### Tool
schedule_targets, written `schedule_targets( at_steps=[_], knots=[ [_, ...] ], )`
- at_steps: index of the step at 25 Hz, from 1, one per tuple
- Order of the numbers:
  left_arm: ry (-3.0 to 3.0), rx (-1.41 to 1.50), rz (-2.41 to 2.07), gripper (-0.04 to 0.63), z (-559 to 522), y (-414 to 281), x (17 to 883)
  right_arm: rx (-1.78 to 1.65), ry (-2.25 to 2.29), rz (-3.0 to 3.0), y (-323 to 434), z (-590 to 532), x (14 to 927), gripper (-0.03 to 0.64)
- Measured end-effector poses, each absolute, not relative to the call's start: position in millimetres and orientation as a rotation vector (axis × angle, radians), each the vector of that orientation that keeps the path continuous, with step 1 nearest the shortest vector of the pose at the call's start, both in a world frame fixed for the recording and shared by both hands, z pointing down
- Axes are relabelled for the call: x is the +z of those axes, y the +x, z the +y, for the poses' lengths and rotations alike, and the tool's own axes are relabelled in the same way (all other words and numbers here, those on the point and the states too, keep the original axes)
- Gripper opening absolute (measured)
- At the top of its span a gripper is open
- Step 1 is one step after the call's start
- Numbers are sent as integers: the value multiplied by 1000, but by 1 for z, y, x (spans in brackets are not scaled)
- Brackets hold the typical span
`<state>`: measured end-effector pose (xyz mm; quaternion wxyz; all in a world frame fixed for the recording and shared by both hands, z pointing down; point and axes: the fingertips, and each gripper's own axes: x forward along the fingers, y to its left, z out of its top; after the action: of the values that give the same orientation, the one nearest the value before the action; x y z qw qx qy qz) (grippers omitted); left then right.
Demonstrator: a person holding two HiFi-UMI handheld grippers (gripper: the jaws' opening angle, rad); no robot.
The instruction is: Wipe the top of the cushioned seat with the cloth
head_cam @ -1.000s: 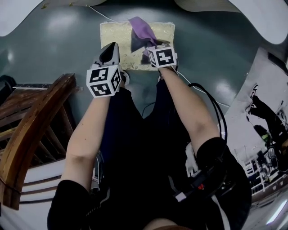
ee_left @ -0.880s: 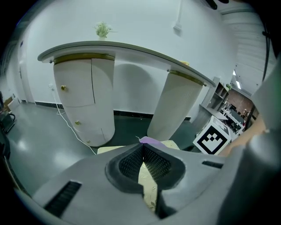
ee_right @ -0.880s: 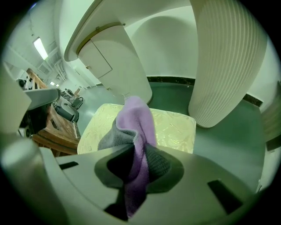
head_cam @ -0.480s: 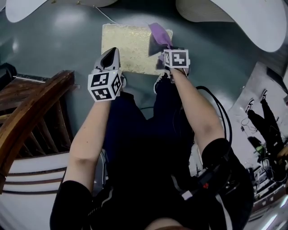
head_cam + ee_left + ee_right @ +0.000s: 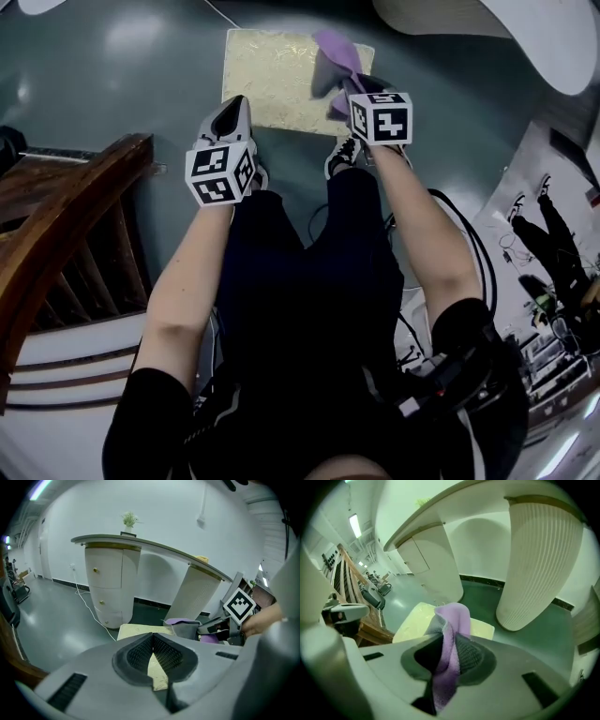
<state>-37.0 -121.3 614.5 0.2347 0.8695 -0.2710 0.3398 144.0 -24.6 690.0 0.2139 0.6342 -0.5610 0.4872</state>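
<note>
A reception lobby: curved white counter [image 5: 154,549] (potted plant [image 5: 130,519] on top), glossy green floor [image 5: 112,89].

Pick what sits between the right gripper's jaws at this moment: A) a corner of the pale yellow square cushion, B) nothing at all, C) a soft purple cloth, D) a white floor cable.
C: in the right gripper view the right gripper has its jaws closed on the soft purple cloth, with the pale yellow cushioned seat lying beyond it.
</note>
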Motion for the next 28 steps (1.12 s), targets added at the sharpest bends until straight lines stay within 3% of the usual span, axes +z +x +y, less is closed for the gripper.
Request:
schedule_targets(
  at_steps=[8,18,28],
  knots=[
    [2443,865,-676,5,-154,-88,590,1397,1835,-1622,41,-80,669,81],
    [2459,951,-623,3,-189,-164,592,1435,1695,-1689,-80,-162,716,81],
    [2406,965,-690,3,-181,-174,608,1461,1568,-1617,-76,-153,769,80]
  ],
)
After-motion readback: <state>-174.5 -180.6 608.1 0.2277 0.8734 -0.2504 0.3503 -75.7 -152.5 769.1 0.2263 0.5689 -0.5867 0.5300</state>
